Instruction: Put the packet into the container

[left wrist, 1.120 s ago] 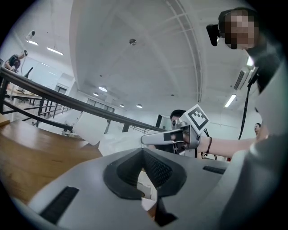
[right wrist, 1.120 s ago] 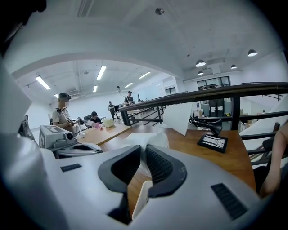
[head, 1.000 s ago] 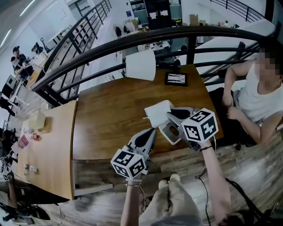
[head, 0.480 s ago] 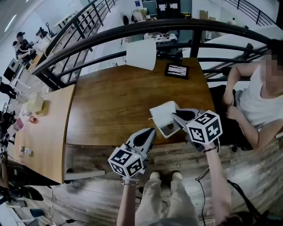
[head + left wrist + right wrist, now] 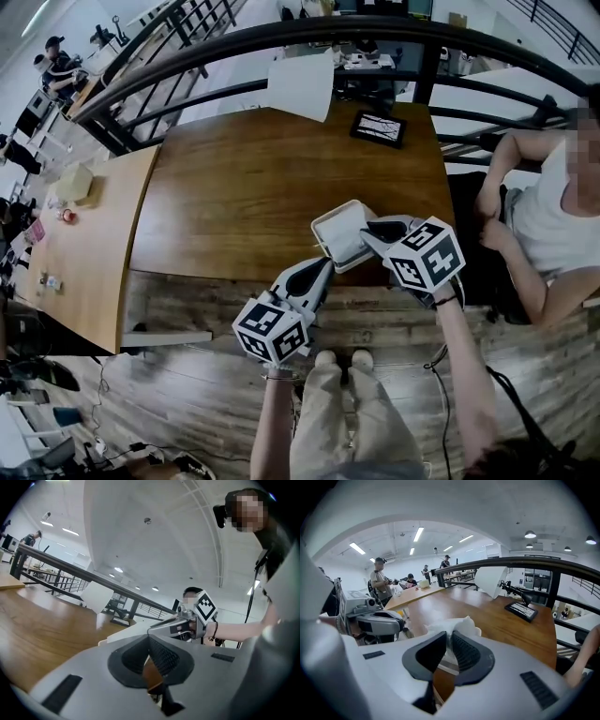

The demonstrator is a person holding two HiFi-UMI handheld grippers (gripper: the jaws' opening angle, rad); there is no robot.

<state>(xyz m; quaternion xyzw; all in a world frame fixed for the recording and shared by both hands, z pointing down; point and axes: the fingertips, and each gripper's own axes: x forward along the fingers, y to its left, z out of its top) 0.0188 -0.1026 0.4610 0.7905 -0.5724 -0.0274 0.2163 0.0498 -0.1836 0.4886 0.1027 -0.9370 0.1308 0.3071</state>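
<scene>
Open-plan office, mezzanine level. Dark wood counter sits against a curved black railing, with a lighter wooden table beside its left end. Wood-plank floor. White lampshade and flat black-framed panel at the counter's far edge. Seated person in white top at right. More people at distant desks. White ceiling, strip lights.

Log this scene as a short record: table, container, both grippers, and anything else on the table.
table: wooden
container: white, near the table's front edge
right gripper: jaws closed on the container
left gripper: jaws together, nothing held
packet: not visible
far edge: lamp with white shade, dark tablet
</scene>
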